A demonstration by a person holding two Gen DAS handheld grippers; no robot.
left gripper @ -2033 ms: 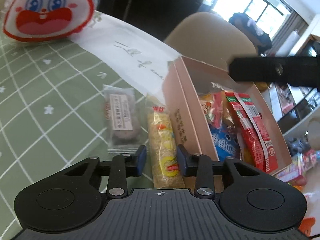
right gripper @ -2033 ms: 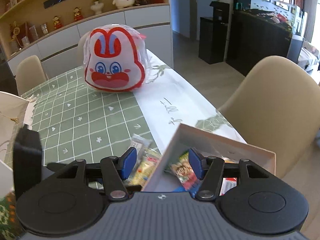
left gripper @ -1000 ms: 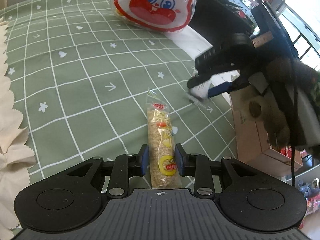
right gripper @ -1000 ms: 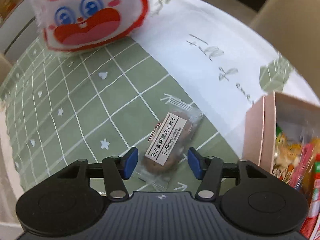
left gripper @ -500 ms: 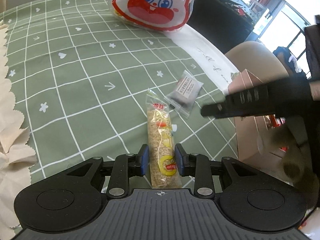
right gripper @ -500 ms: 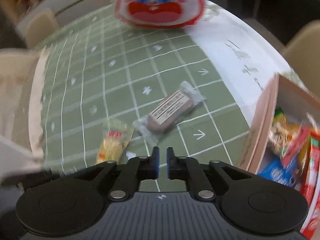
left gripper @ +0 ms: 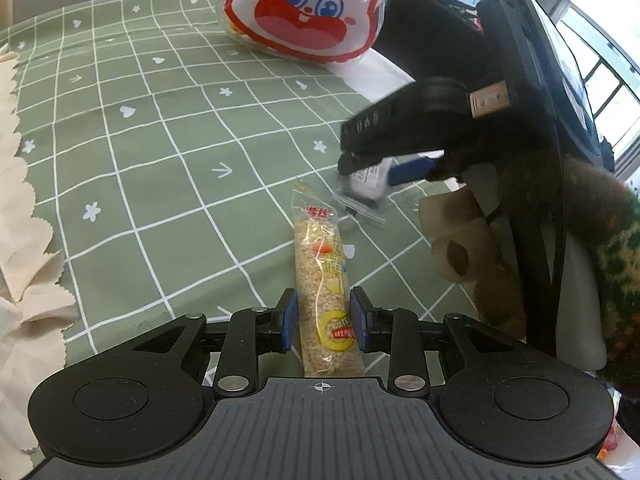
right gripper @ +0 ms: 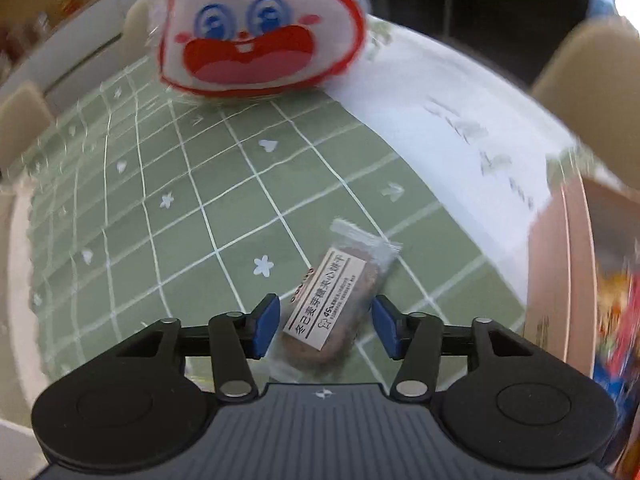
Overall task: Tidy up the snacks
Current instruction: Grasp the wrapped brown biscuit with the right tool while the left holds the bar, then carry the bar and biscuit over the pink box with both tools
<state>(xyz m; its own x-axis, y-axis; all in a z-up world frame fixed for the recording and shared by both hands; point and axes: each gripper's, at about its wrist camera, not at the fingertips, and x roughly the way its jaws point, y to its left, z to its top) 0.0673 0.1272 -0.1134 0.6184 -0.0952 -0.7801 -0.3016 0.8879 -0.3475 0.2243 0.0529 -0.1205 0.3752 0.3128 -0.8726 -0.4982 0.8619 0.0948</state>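
A long grain bar (left gripper: 324,280) in a clear wrapper lies on the green checked tablecloth (left gripper: 160,152). My left gripper (left gripper: 323,314) is shut on its near end, both blue pads against its sides. A brown sandwich biscuit packet (right gripper: 332,304) with a white label lies just right of the bar. My right gripper (right gripper: 325,326) straddles the packet with its jaws opening and a gap showing at each pad. In the left wrist view the right gripper (left gripper: 384,168) sits low over that packet (left gripper: 370,184), held by a hand in a dark sleeve.
A big rabbit-face snack bag (right gripper: 256,28) stands at the far side of the table. A pink box (right gripper: 560,280) full of snacks is at the right, past a white runner (right gripper: 460,128). Beige pinked-edge paper (left gripper: 16,240) lies at the left. A beige chair (right gripper: 592,72) stands beyond.
The right gripper pulled back from the biscuit packet and shut empty, then came back over it with its jaws apart. The left gripper and the grain bar have not moved.
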